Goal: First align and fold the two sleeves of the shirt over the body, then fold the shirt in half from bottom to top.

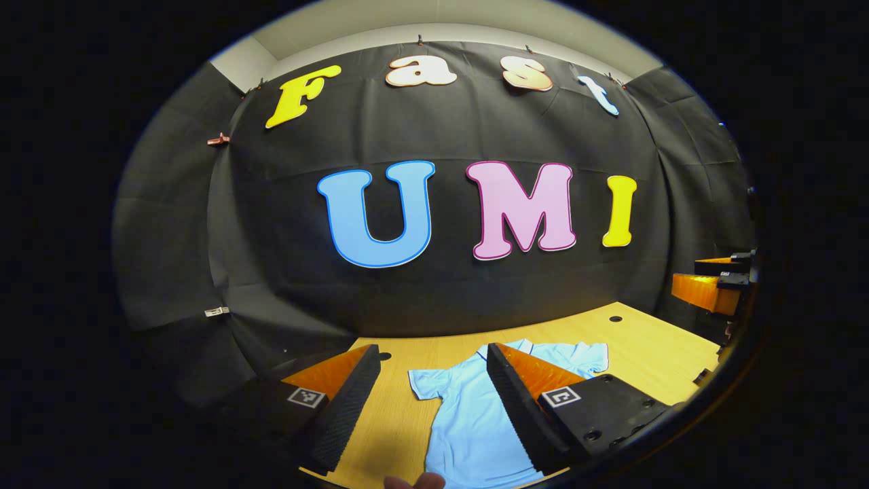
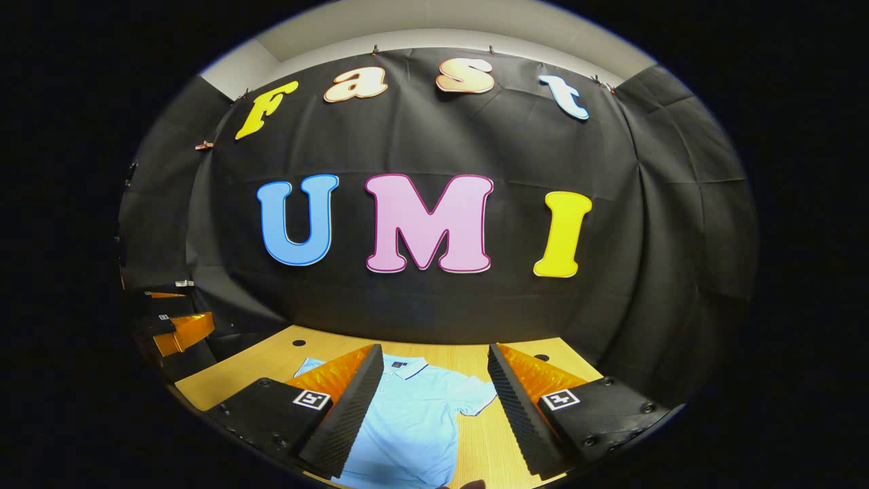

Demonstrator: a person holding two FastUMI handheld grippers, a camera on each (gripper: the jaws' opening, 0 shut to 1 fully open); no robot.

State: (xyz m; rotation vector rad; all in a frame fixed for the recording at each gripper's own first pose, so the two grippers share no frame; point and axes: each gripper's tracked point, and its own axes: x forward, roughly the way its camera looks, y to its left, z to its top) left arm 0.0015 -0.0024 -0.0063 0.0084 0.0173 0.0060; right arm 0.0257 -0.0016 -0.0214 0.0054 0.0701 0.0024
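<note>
Both grippers, left [image 1: 433, 380] and right [image 2: 434, 380], gape apart, seemingly above the flat shirt [image 1: 468, 421] on the table [image 1: 652, 353].

Light wooden table [image 1: 652, 353], pale blue polo shirt [image 1: 468, 421] flat on it.

Left hand-held gripper [image 1: 434, 380] and right hand-held gripper [image 2: 434, 380] gape wide.

light blue shirt [image 2: 414, 421] with a dark-trimmed collar, on a pale wood-grain table [image 1: 652, 353].
</note>
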